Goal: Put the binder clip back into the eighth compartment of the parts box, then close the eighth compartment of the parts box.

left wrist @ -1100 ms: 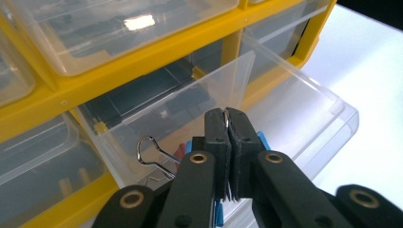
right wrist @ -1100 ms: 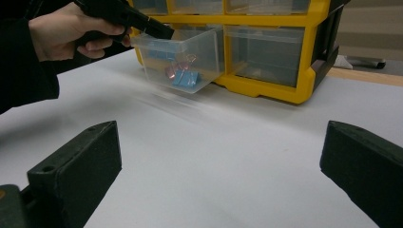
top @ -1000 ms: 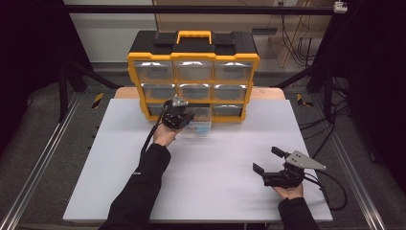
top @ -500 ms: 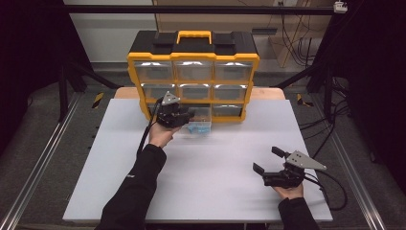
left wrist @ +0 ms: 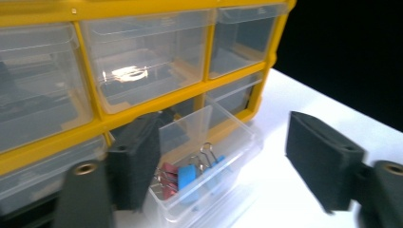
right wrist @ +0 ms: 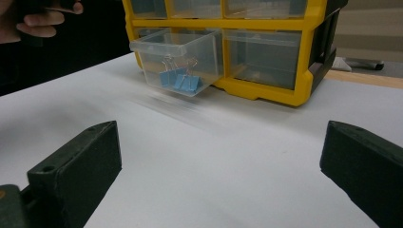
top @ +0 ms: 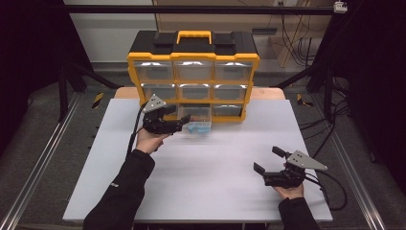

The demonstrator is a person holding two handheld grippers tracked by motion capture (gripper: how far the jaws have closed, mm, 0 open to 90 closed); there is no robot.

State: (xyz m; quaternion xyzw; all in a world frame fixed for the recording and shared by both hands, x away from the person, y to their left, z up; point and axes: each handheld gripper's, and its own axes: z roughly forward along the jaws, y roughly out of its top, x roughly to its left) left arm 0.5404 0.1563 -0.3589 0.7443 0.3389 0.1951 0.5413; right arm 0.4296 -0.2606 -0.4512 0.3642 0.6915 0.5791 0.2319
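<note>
Your left gripper [top: 184, 123] has just let go of the drawer [top: 197, 126] — jaws spread, nothing between them. The drawer stays pulled out, clips [left wrist: 190, 173] reachable. Your right gripper [top: 269, 162] rests with its jaws wide apart.

The right gripper [right wrist: 221, 175] hovers low over the white table [right wrist: 228, 156] with its two black jaws spread wide and nothing between them. Far ahead stands a yellow drawer organizer [right wrist: 266, 92]. Its clear drawer [right wrist: 178, 54] is pulled out over the table and holds blue binder clips [right wrist: 183, 80]. At far left, a hand [right wrist: 35, 19] grips something dark.
</note>
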